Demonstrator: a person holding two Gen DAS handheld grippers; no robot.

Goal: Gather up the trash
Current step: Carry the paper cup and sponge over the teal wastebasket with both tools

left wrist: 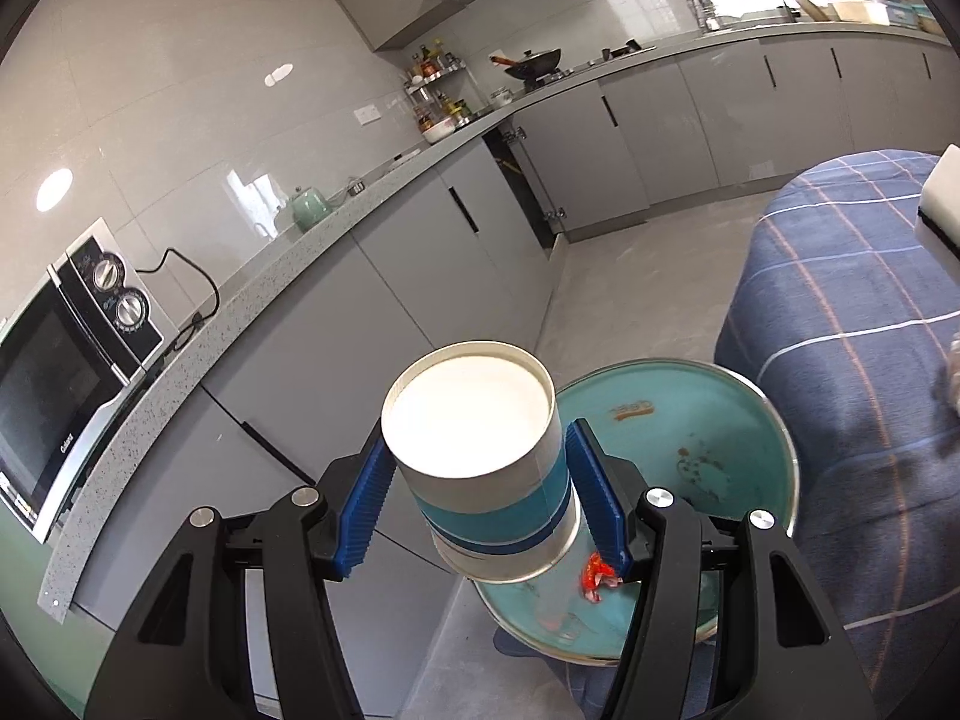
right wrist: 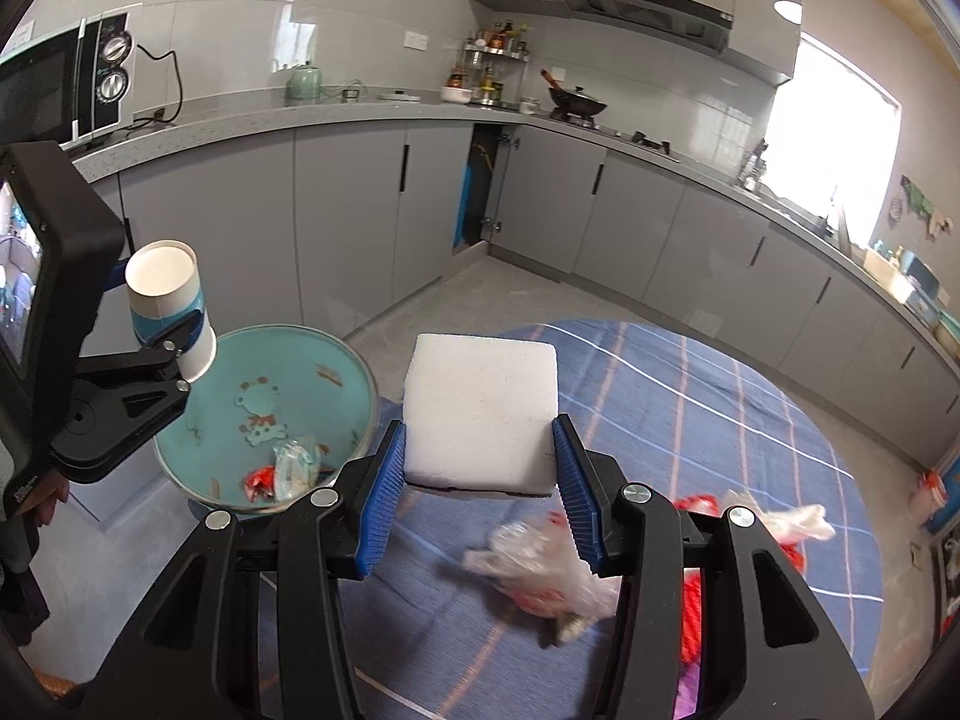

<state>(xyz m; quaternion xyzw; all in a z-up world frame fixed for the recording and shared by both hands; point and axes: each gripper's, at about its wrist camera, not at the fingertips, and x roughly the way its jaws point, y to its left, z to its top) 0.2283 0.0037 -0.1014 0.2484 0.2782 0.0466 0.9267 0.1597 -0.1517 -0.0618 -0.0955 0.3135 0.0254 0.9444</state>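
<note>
1. Left gripper [left wrist: 480, 501] clamped on paper cup [left wrist: 480, 456], held above near rim of teal tray [left wrist: 774, 420].
2. Right gripper [right wrist: 477, 483] clamped on white foam block [right wrist: 480, 414], over checked tablecloth [right wrist: 690, 420].
3. Wrappers [right wrist: 288, 468] inside tray at table edge; crumpled plastic [right wrist: 540, 570] on cloth.
4. Open floor [right wrist: 480, 288] beyond, bounded by grey cabinets [right wrist: 348, 210].

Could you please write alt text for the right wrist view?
The right gripper clamps a white foam block above a blue plaid tablecloth strewn with a plastic wrapper. At left, the left gripper holds a paper cup over a teal tray.
</note>
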